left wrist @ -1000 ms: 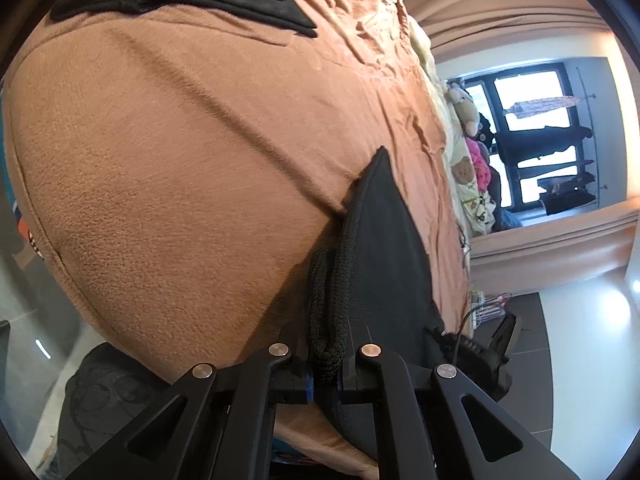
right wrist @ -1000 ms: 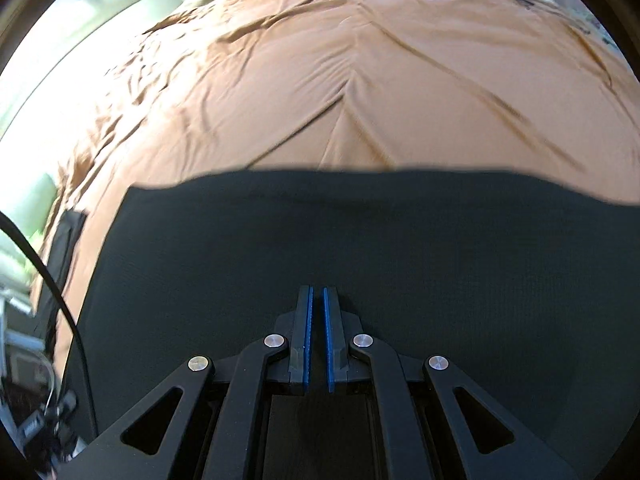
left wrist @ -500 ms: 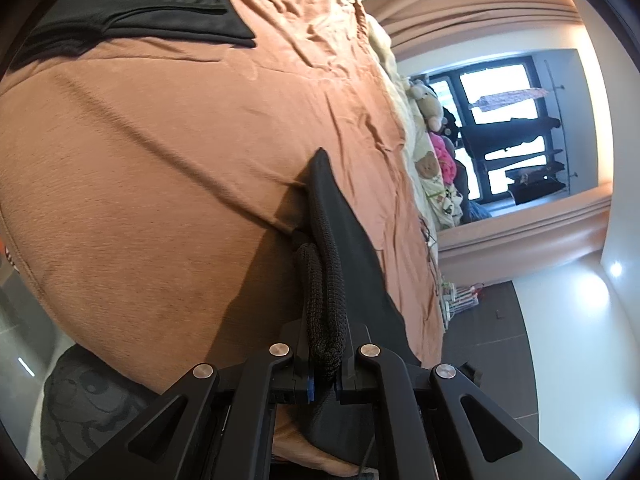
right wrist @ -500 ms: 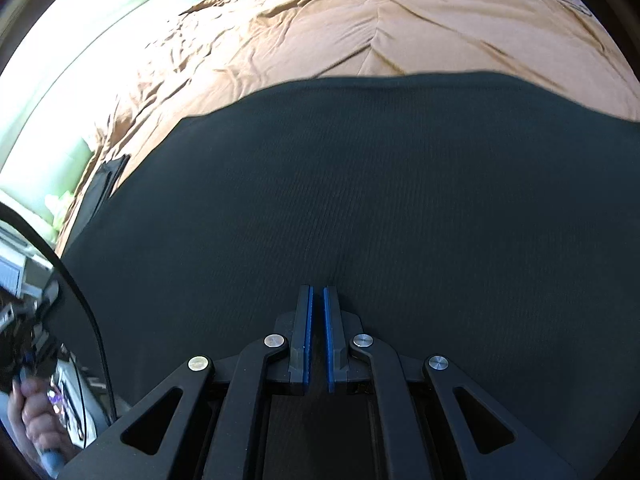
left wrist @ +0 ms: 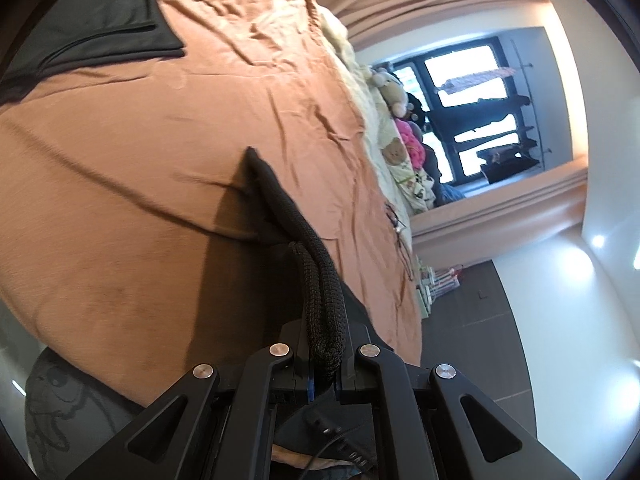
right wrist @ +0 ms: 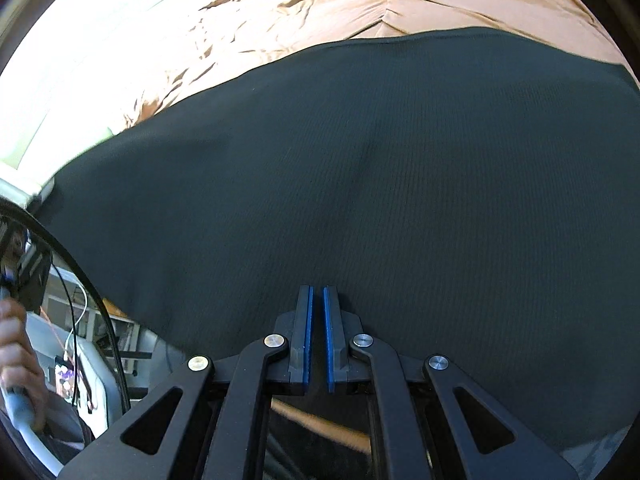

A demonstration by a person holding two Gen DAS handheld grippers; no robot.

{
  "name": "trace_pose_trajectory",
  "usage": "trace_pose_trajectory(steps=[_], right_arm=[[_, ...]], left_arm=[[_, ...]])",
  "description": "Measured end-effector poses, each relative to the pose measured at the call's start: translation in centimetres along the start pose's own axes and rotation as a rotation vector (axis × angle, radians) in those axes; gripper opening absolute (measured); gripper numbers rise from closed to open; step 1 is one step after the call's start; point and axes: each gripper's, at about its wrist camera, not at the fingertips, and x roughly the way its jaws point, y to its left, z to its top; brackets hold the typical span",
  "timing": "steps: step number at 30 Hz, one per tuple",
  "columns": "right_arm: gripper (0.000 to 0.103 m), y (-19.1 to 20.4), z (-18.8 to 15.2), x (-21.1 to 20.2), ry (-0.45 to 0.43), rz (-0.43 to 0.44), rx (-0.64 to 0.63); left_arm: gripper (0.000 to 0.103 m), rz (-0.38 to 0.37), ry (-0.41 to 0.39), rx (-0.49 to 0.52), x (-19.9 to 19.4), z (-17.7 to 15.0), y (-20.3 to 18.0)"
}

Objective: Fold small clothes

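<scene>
Bed (left wrist: 132, 168), covered in rust-brown sheet; serves as folding surface, wrinkled toward far side, broad bare stretch at centre.

Dark garment (right wrist: 360, 184), ribbed knit, item in hand: held up off the bed between both tongs, stretched as a wide panel filling most of right wrist view; seen edge-on in left wrist view (left wrist: 316, 280), far corner dipping toward or touching the sheet, contact not certain. No crease or doubled layer visible across the panel. Judged: at an early step for this piece, spread and lifted, not yet laid over itself; fold, flattening and placement all left to do.

Folded dark clothes (left wrist: 100, 28), flat layered stack at far corner of bed, well apart from the held garment. Judged: earlier share of the task finished, at least one piece done.

Left tongs (left wrist: 326, 364): clamped on bunched, corded edge of the garment, thick roll of fabric pinched between the pads.

Right tongs (right wrist: 316, 340): near together, narrow slit between blue pads, clamped on thin hem of the garment at its near edge.

Hand (right wrist: 16, 360), at lower left edge of right wrist view, gripping a handle.

Soft toys (left wrist: 396, 92), heaped along far side of bed by window; no part in the task.
</scene>
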Motion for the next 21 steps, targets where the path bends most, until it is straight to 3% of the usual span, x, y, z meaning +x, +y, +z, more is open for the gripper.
trace_pose_trajectory(steps=[10,21], right_arm=[[0.002,-0.9,-2.0,-1.2,0.008,0.055,0.040],[0.003,-5.8,-2.3,-8.1,-0.175,0.073,0.121]], left_arm=[[0.005,-0.049,0.039,0.077,1.2,-0.6,-4.8],[0.005,-0.094,0.105,0.212,4.1,-2.6,-12.2]])
